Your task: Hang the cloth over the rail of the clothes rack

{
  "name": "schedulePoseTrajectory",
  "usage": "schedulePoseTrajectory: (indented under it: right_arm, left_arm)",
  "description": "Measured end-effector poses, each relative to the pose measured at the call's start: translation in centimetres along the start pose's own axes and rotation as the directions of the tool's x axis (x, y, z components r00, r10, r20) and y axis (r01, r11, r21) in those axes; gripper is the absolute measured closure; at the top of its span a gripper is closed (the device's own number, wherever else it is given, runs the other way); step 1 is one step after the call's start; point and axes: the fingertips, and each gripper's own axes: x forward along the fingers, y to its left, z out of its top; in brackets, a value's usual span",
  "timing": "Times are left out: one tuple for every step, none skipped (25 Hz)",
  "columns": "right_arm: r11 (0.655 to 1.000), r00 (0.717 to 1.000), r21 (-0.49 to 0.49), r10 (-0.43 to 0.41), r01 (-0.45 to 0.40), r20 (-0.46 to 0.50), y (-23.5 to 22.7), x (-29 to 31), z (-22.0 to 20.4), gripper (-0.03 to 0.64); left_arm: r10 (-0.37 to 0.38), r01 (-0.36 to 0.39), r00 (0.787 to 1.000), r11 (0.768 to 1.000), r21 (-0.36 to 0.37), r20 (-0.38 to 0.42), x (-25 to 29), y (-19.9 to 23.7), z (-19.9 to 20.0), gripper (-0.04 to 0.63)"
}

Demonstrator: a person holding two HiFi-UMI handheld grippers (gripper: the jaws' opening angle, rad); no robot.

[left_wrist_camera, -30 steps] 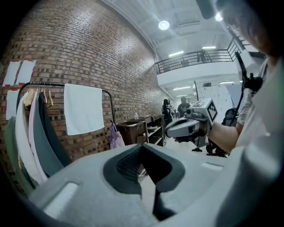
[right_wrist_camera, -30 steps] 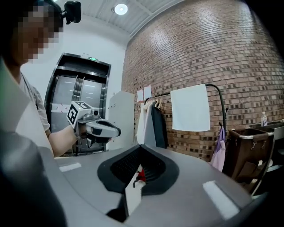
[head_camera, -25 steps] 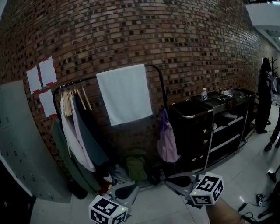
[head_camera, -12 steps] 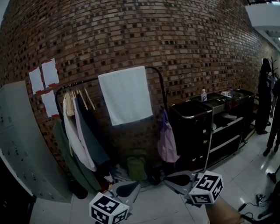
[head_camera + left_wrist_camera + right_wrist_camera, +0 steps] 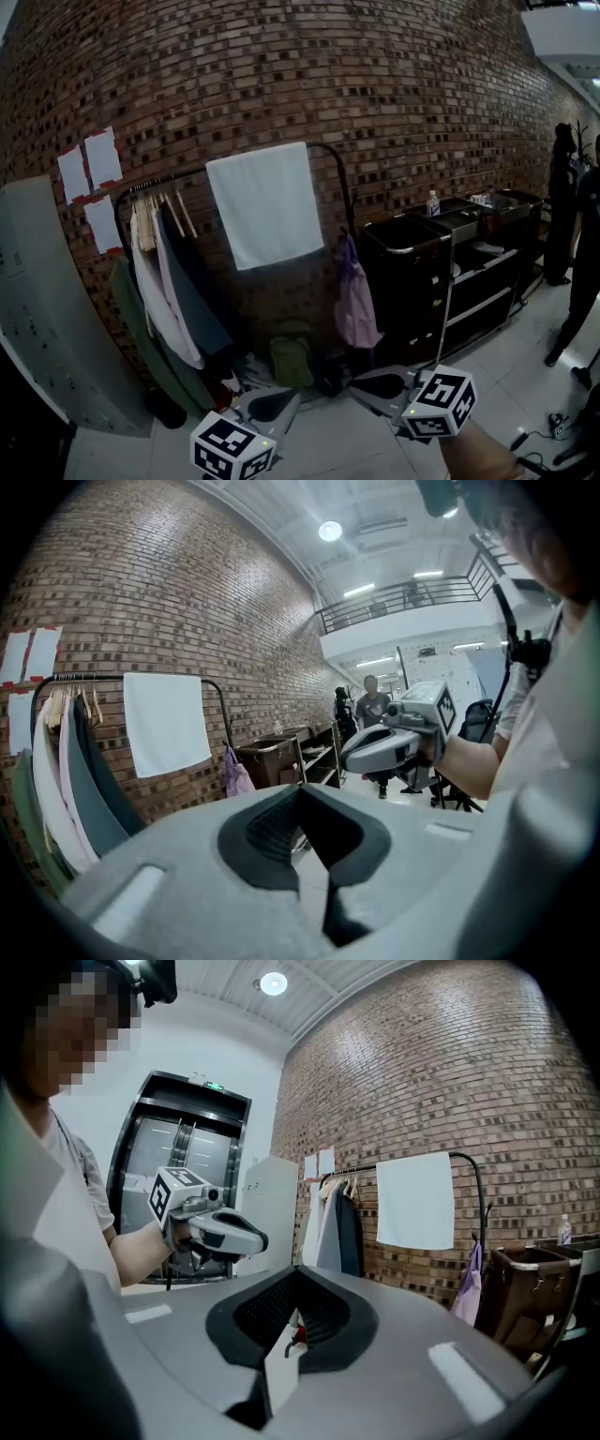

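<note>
A white cloth [image 5: 265, 202] hangs draped over the top rail [image 5: 178, 175] of a black clothes rack against the brick wall. The same cloth [image 5: 167, 722] shows in the left gripper view and, as a white cloth [image 5: 415, 1200], in the right gripper view. Both grippers are low and well short of the rack, apart from the cloth. My left gripper [image 5: 279, 403] is shut with nothing in it. My right gripper [image 5: 364, 382] is also shut and empty. Each gripper camera sees the other gripper: the right gripper [image 5: 389, 747] and the left gripper [image 5: 230, 1232].
Shirts and jackets [image 5: 169, 281] hang on hangers at the rack's left end. A purple bag [image 5: 358, 305] hangs at its right post and a green backpack [image 5: 292, 361] lies below. A black service cart [image 5: 441, 272] stands to the right, a grey locker [image 5: 42, 319] to the left. A person [image 5: 581, 253] stands at the right edge.
The person at the right edge has stepped further into view. Both grippers and the cloth stay where they were.
</note>
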Motion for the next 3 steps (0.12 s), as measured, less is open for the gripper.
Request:
schedulePoseTrajectory:
  right_arm:
    - [1.000,1.000,0.001,0.001,-0.001,0.001,0.03,0.13,0.05,0.617]
    - [1.000,1.000,0.002,0.002,-0.002,0.002,0.06,0.28,0.10,0.617]
    - [1.000,1.000,0.002,0.003,-0.003,0.003,0.09,0.44,0.16,0.617]
  left_arm:
    - [0.000,0.000,1.000,1.000,0.001,-0.001,-0.05,0.15,-0.02,0.594]
    - [0.001,-0.001,1.000,1.000,0.003,-0.001,-0.11,0.32,-0.04,0.594]
    - [0.002,-0.002,1.000,1.000,0.004,-0.002,-0.16,0.50,-0.06,0.594]
